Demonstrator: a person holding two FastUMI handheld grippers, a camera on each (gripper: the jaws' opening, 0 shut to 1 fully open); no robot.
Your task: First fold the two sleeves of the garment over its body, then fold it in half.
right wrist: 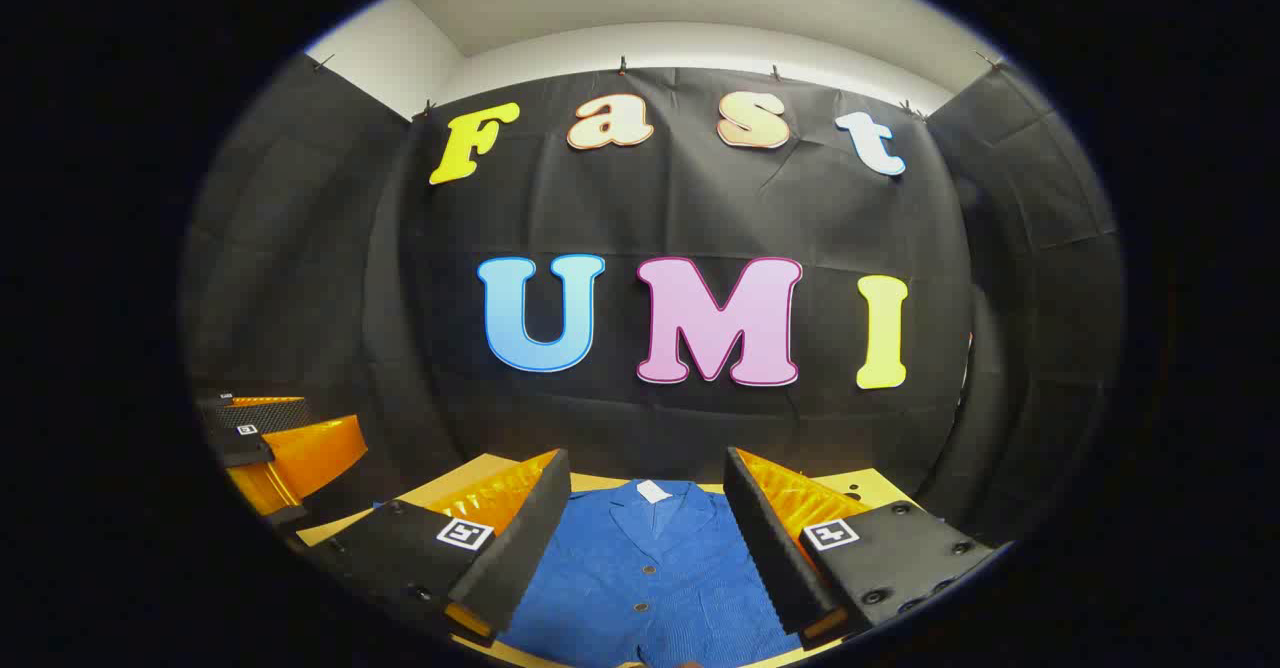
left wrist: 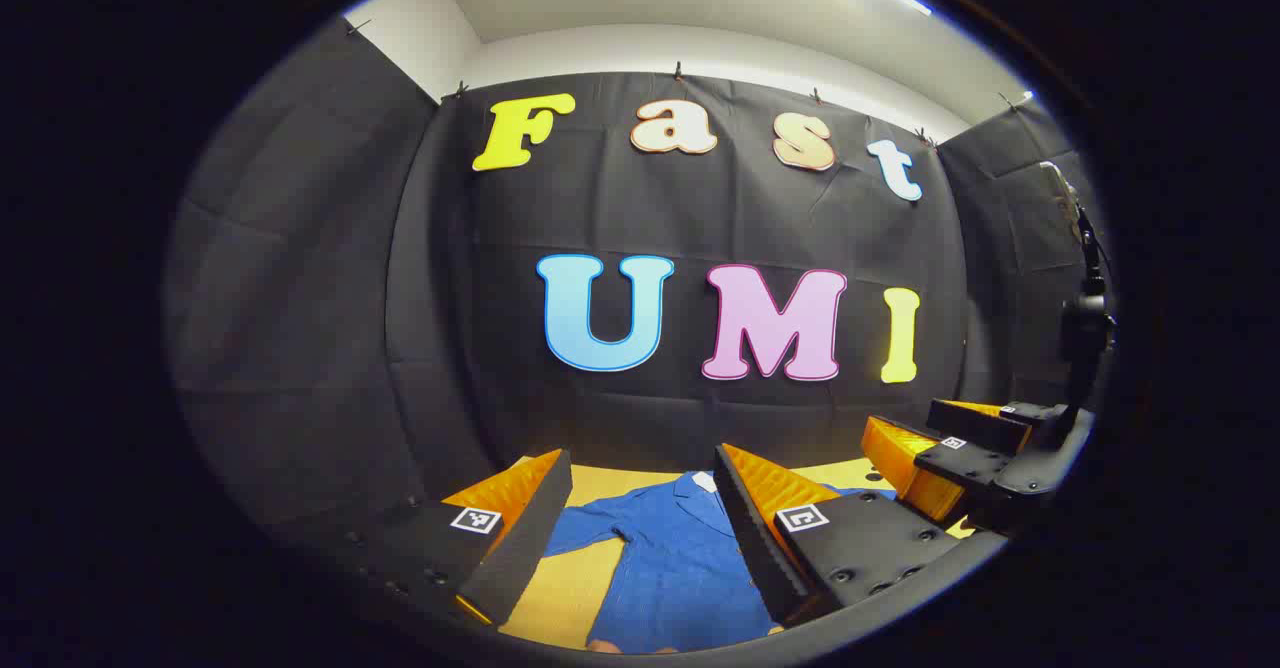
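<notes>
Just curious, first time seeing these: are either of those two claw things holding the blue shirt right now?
No. Both grippers hang open above the blue shirt, which lies flat on the table.

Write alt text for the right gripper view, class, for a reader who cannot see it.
A blue shirt lies flat on a yellow table, collar away from the camera, seen between the open fingers of the right gripper above it. The left gripper hangs at the left edge.

No legible text; collar tag too small to read.
</notes>
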